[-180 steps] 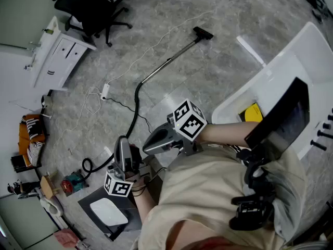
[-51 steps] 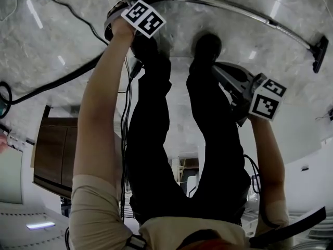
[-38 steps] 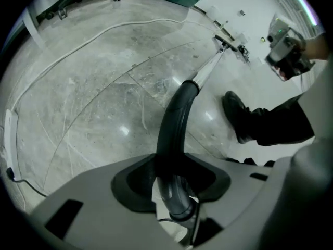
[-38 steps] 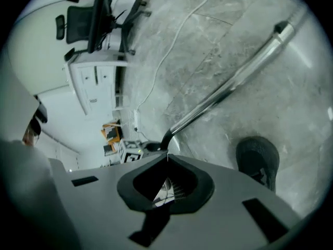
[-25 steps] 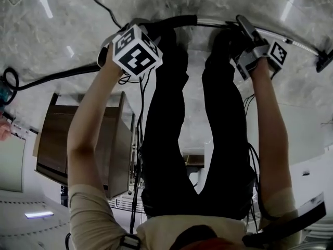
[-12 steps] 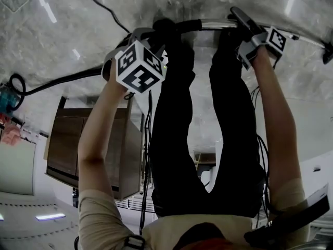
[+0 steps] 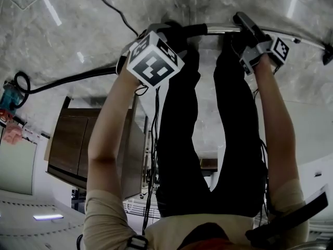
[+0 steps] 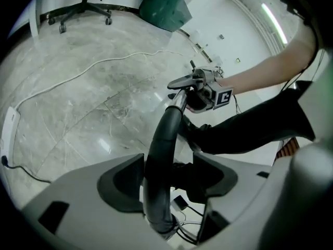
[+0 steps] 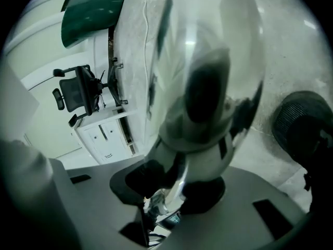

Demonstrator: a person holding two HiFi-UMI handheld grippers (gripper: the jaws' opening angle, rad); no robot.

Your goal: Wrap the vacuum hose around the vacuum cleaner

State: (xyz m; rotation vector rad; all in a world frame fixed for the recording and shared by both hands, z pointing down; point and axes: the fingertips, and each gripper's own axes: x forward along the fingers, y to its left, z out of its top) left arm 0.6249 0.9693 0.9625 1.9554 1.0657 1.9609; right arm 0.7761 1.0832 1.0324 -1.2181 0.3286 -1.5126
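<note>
Opening wide just then, your left tool (image 8: 169,166) loosely straddled the black hose (image 8: 165,132), probably springy; your right tool (image 9: 179,180), just closing, clamped the wand (image 9: 208,46), likely rigid and slick.

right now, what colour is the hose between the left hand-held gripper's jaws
Black: the thick flexible vacuum hose shows best in the left gripper view.

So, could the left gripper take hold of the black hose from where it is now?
Probably yes: the black hose already runs between the left gripper's jaws, which have just been opening and stand apart, and nothing else sits between them.
</note>
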